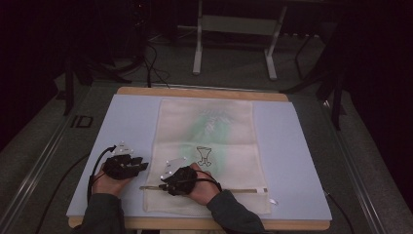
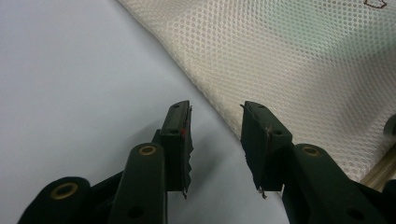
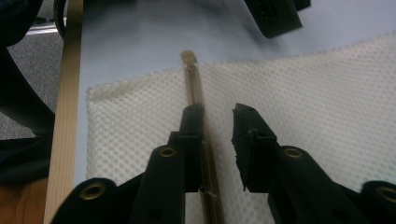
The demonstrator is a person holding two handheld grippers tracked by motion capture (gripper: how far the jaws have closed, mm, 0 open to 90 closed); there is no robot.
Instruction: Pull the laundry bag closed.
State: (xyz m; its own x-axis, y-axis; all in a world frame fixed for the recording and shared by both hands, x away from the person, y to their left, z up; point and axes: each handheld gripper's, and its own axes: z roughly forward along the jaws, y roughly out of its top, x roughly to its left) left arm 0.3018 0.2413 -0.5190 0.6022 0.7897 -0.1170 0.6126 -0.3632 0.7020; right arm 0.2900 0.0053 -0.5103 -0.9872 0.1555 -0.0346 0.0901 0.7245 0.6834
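Observation:
A cream mesh bag [image 1: 209, 131] with a green tint and a small dark printed figure lies flat on a pale blue mat [image 1: 131, 122]. A tan zipper [image 1: 234, 190] runs across the bag near its front edge. My left gripper [image 1: 141, 165] rests over the mat just left of the bag's edge [image 2: 289, 56], and the left gripper [image 2: 215, 121] is open with nothing between its jaws. My right gripper [image 1: 163, 184] hovers over the zipper's left end. The right gripper [image 3: 218, 123] has its jaws apart, the zipper [image 3: 196, 88] passes under one jaw, and mesh [image 3: 303, 93] lies below the gap.
The mat covers a wooden table [image 1: 195, 91] whose front edge [image 3: 70, 93] lies close to my hands. Behind the table stand white frame legs [image 1: 197, 48] and cables [image 1: 151, 63] on a grey floor. A jaw of the left gripper [image 3: 275, 16] lies just beyond the zipper's end.

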